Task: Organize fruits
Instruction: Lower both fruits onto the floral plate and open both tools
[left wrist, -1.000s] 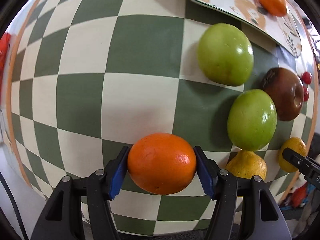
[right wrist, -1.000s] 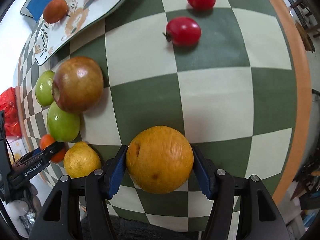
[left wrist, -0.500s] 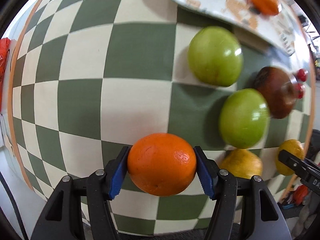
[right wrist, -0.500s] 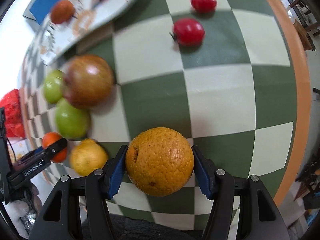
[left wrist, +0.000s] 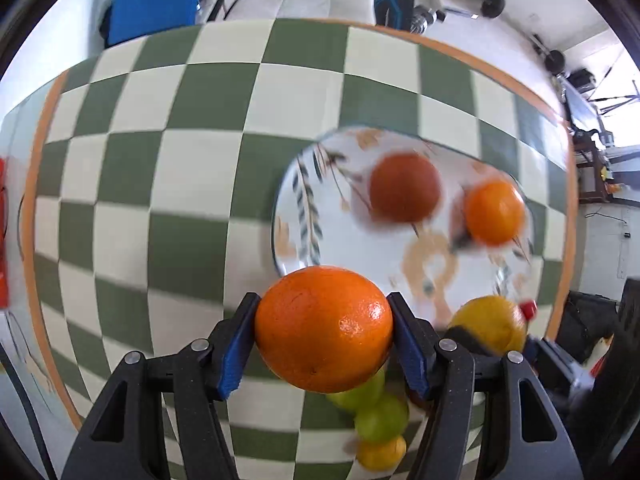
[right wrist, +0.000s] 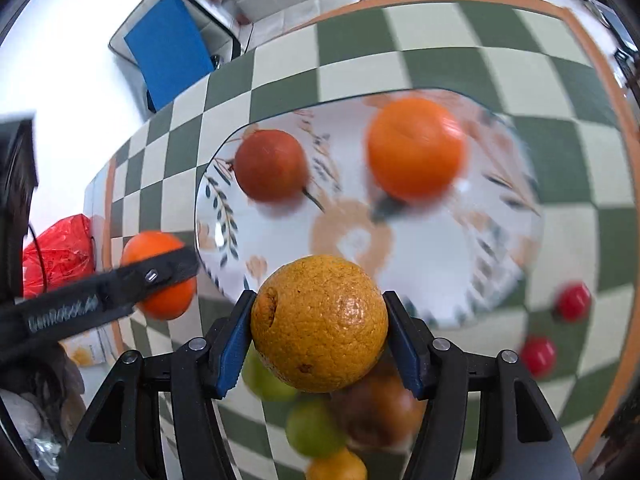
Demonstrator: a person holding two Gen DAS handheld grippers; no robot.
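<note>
Between the left gripper's (left wrist: 324, 330) pads: orange (left wrist: 324, 328), clamped. Right gripper (right wrist: 320, 326) clamped on yellow-orange citrus (right wrist: 320, 324), scar left; both round.

Two clamped oranges (left wrist: 324, 328) (right wrist: 319, 323) above a fruit-bearing plate (right wrist: 424, 256).

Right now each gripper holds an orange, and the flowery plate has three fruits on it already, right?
Not quite: the plate holds two fruits, not three, a reddish-brown one and an orange one, as the right wrist view shows. The rest is right: the left gripper grips a bright orange and the right gripper grips a yellowish orange.
</note>
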